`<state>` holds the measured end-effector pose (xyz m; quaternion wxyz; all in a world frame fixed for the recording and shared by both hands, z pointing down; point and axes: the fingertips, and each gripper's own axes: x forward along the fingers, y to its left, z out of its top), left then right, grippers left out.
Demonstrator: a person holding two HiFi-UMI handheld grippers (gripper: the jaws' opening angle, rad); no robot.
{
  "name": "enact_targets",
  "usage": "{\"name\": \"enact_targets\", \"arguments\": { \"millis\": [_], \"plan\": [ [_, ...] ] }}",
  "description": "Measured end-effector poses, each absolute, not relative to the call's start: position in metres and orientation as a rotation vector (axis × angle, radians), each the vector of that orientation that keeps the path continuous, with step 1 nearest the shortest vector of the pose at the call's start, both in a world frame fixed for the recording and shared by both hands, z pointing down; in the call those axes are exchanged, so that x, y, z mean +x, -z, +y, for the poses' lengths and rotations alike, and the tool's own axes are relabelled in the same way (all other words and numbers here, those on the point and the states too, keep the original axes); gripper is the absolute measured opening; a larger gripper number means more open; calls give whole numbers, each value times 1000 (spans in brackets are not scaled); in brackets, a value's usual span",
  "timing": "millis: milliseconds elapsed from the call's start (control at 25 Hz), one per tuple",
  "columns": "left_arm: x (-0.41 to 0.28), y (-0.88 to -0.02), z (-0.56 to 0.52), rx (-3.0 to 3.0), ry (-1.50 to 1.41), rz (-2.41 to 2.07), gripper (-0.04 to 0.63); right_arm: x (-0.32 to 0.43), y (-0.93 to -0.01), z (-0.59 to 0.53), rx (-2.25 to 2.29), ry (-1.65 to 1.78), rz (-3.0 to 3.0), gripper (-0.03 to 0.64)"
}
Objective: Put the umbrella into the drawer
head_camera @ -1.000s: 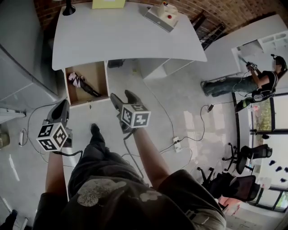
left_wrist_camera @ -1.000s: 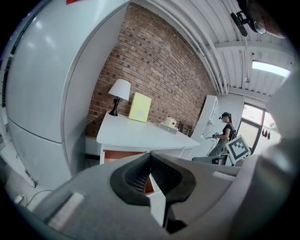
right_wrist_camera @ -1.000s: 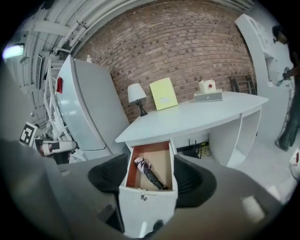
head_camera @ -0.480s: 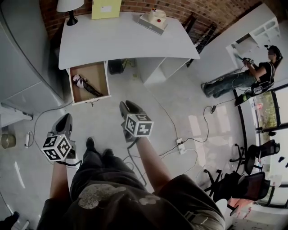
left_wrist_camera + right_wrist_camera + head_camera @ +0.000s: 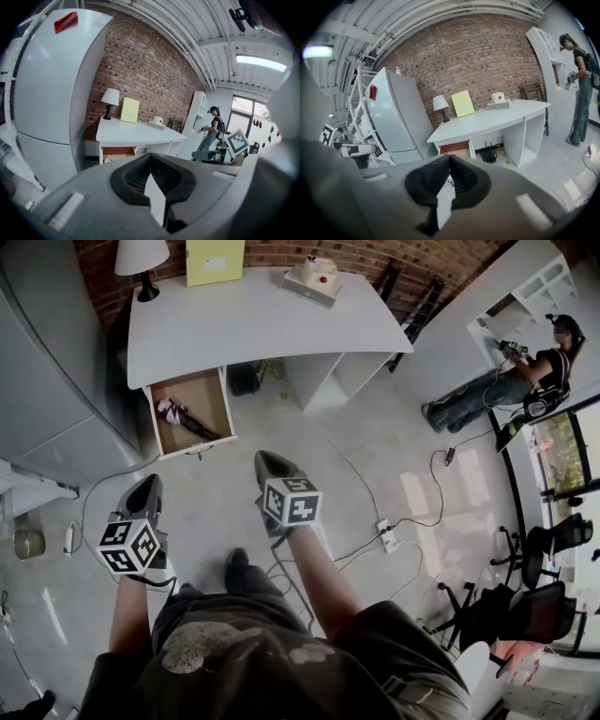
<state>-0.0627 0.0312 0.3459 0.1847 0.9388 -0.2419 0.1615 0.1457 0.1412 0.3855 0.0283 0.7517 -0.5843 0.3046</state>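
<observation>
two hand-held grippers: the left hand-held gripper (image 5: 148, 486) and the right hand-held gripper (image 5: 267, 465) are held out side by side low over the floor (image 5: 356, 456). their marker cubes face up. both are well short of the drawer.
left hand-held gripper: jaws drawn together with the tips meeting, nothing between them.
right hand-held gripper: jaws have just been closing and now meet tip to tip, nothing between them.
shoe (image 5: 236, 566): dark, on the floor just near of the two grippers and between them.
power strip (image 5: 386, 532): white, on the floor to the right, with cables trailing from it.
drawer (image 5: 202, 390): pulled out toward the near side from the left end of the worktop, its top open and the wooden bottom showing.
umbrella (image 5: 183, 418): folded, lying on the drawer's bottom at a slant. the pale pinkish end is far left and the dark end near right. it is well apart from both grippers.
worktop (image 5: 253, 324): white, curved at its right end, standing against the brick wall (image 5: 140, 70).
lamp (image 5: 141, 259): white shade on a dark stem, at the far left corner of the worktop.
yellow box (image 5: 214, 259): upright against the wall, just right of the lamp.
white box (image 5: 311, 279): low, with a red spot on top, at the far edge right of the yellow box.
fridge (image 5: 51, 84): tall and pale, left of the worktop.
second person (image 5: 534, 371): far right, standing at a white shelf unit (image 5: 525, 287).
</observation>
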Motion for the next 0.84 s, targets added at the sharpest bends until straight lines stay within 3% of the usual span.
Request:
{"name": "enact_targets", "arguments": {
  "millis": [840],
  "plan": [
    [-195,-325,8,2726,-382,-531,9,8,-343,131,2436,-820,-1730,5]
  ]
}}
